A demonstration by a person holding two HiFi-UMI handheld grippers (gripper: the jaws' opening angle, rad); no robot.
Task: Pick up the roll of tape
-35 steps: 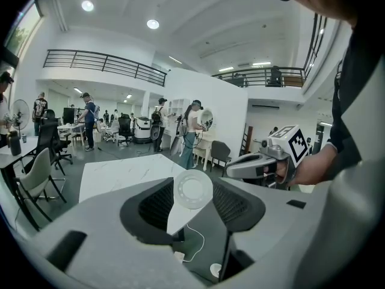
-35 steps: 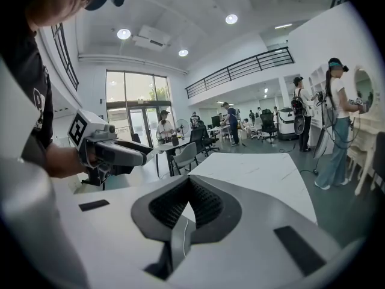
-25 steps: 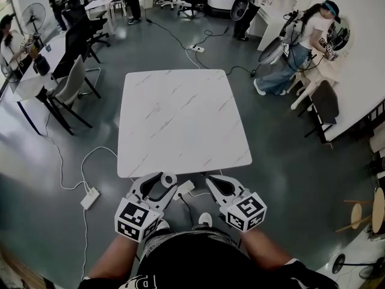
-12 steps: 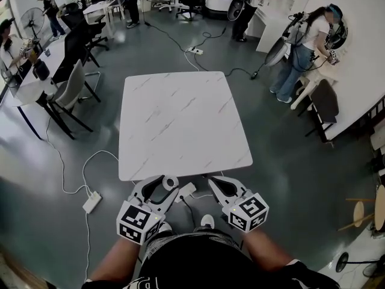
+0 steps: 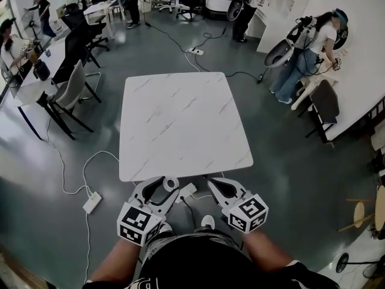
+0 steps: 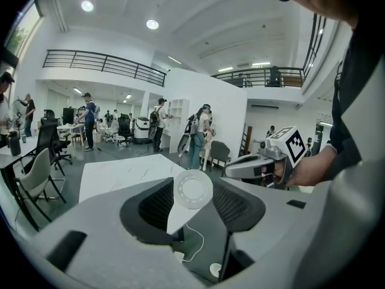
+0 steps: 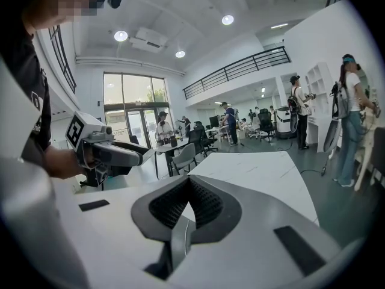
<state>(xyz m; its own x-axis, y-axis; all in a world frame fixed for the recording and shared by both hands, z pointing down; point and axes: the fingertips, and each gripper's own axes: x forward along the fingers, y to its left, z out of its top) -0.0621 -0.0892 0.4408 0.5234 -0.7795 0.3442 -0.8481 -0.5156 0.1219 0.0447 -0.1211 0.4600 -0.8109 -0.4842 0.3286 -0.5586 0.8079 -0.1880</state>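
Observation:
A small white roll of tape [image 5: 170, 182] sits pinched at the tips of my left gripper [image 5: 168, 185], held in the air just short of the near edge of the white marble table [image 5: 180, 119]. In the left gripper view the roll of tape [image 6: 192, 189] faces me as a white ring between the dark pads of the left gripper [image 6: 193, 192]. My right gripper [image 5: 212, 184] hovers beside it on the right, jaws shut with nothing in them. In its own view the right gripper [image 7: 190, 184] has tips that meet.
A power strip [image 5: 185, 190] and cable lie on the floor under the grippers, another power strip [image 5: 91, 201] to the left. Chairs [image 5: 69, 89] and desks stand at the left. A person [image 5: 307, 47] stands at the far right, others at the back.
Both grippers have stayed nearly still, the left still holding the tape. People in the background have shifted a little.

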